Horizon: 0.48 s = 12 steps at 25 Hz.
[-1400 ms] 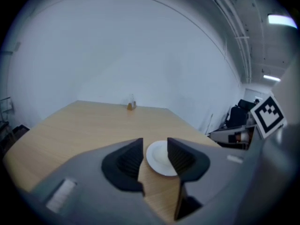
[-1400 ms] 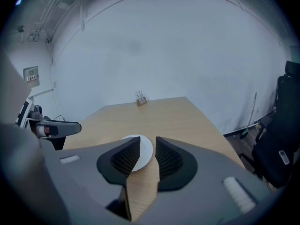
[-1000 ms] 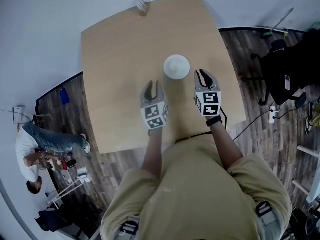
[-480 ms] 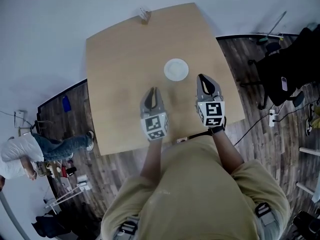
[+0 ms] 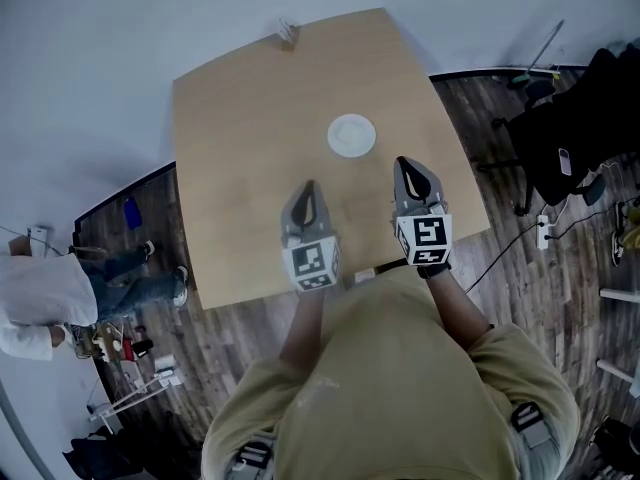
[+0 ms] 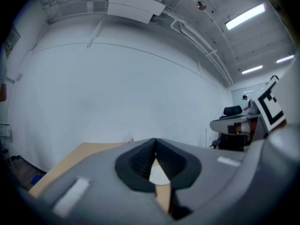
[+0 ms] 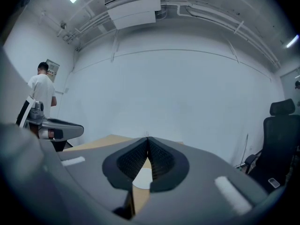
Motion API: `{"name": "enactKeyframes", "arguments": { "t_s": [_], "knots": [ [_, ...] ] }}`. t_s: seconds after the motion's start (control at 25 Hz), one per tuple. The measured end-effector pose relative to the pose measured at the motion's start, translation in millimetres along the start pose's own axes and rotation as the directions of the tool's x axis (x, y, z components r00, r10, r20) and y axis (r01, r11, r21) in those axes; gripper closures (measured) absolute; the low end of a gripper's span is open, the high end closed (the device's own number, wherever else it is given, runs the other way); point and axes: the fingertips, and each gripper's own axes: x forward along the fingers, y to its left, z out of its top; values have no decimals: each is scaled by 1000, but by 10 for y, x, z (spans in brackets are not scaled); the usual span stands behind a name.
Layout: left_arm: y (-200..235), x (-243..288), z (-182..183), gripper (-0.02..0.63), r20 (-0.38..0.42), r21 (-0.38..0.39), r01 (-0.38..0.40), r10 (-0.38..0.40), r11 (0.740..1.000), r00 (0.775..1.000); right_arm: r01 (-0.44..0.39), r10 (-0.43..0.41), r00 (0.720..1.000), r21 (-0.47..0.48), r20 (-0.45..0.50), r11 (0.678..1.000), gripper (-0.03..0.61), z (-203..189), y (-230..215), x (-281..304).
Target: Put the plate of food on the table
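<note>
A round white plate [image 5: 352, 135] rests on the light wooden table [image 5: 250, 118], right of its middle. Both grippers hang over the table's near part, short of the plate. My left gripper [image 5: 308, 188] is shut with nothing in it, its tips meeting; a sliver of the plate [image 6: 159, 175] shows behind its jaws. My right gripper [image 5: 405, 165] is also shut and empty, with the plate [image 7: 142, 178] glimpsed through the gap below its tips. I cannot make out any food on the plate.
A small object [image 5: 288, 33] stands at the table's far edge. A black office chair [image 5: 560, 138] and cables lie to the right on the dark wood floor. A person in a white shirt [image 5: 40, 293] is at the far left, beside clutter on the floor.
Both grippers have pulled back from the plate toward the near table edge and their jaws have shut. The plate stays where it was. The person at the left has shifted.
</note>
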Motion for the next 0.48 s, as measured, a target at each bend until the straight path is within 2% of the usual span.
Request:
{"name": "enactKeyframes", "arguments": {
  "t_s": [0.48],
  "knots": [
    [-72,-21,-77,614,-19,-1,57,-57,998,998,28,-27,999,19,-24,999,574,-42,141,-184]
  ]
}}
